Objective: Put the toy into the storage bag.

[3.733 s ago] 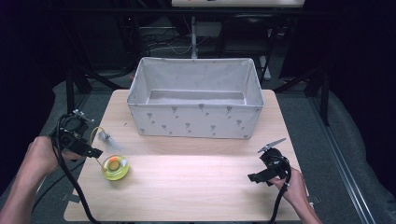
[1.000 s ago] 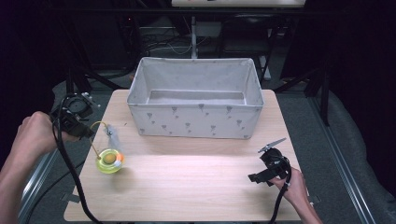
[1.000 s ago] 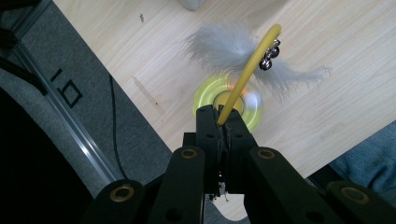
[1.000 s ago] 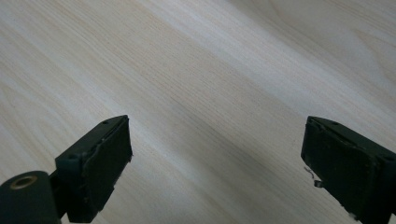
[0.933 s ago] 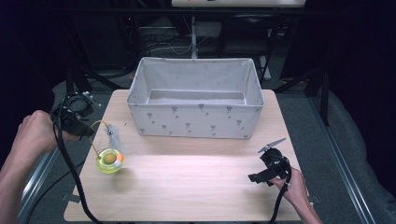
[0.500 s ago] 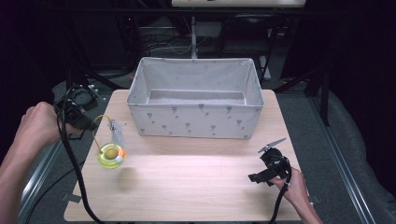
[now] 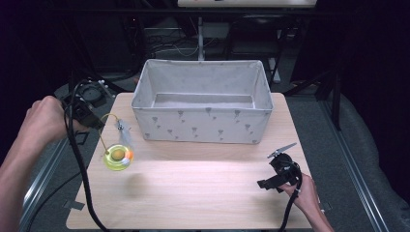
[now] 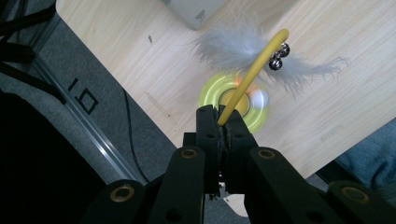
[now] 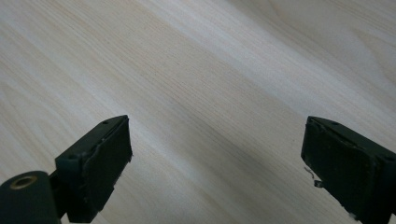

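A cat toy hangs in the air left of the box: a yellow-green ring base (image 7: 118,157) with a small ball inside, a curved yellow wand (image 7: 107,126), and a grey feather (image 7: 124,133) with little bells. My left gripper (image 7: 98,124) is shut on the wand's end (image 8: 223,116), and the feather (image 8: 243,50) and the ring base (image 8: 236,99) dangle beyond the jaws. My right gripper (image 7: 265,183) rests low at the table's front right, jaws wide apart over bare wood (image 9: 205,93) with nothing between them.
A grey fabric box (image 7: 203,126) with a printed pattern stands open at the back middle of the wooden table (image 7: 193,193). The toy casts a shadow (image 7: 135,181) on the wood. A metal rail (image 7: 46,169) runs along the table's left edge.
My left gripper has lifted the toy off the table and carried it up and toward the box. The right gripper has stayed still.
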Motion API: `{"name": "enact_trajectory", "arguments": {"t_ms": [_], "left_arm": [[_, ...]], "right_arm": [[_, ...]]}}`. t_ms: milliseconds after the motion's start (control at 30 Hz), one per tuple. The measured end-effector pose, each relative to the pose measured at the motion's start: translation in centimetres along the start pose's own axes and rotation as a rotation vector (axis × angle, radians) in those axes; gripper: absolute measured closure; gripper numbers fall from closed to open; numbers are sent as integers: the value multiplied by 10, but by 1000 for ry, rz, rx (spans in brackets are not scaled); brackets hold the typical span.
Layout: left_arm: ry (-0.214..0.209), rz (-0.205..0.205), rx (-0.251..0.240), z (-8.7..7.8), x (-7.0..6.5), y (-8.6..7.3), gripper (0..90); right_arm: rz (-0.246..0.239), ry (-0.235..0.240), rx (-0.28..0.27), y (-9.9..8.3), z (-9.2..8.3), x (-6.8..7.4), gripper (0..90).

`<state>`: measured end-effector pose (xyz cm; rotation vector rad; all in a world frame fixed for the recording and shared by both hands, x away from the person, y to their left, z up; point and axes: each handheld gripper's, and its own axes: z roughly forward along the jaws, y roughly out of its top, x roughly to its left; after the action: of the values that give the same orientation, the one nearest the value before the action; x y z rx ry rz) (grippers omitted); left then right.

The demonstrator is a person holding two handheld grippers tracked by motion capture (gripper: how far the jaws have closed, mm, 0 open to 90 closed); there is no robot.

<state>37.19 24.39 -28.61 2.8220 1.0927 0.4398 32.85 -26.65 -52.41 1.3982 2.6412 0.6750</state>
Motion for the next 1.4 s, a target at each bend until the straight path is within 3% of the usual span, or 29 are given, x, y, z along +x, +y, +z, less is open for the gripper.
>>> {"name": "enact_trajectory", "arguments": {"t_ms": [900,1400], "left_arm": [[26,25,-24,-31,3,28,881],[55,38,-12,-51,8,43,881]], "right_arm": [[-3,-5,0,0,0,-1,81],[-3,-4,1,0,0,-1,82]]}}
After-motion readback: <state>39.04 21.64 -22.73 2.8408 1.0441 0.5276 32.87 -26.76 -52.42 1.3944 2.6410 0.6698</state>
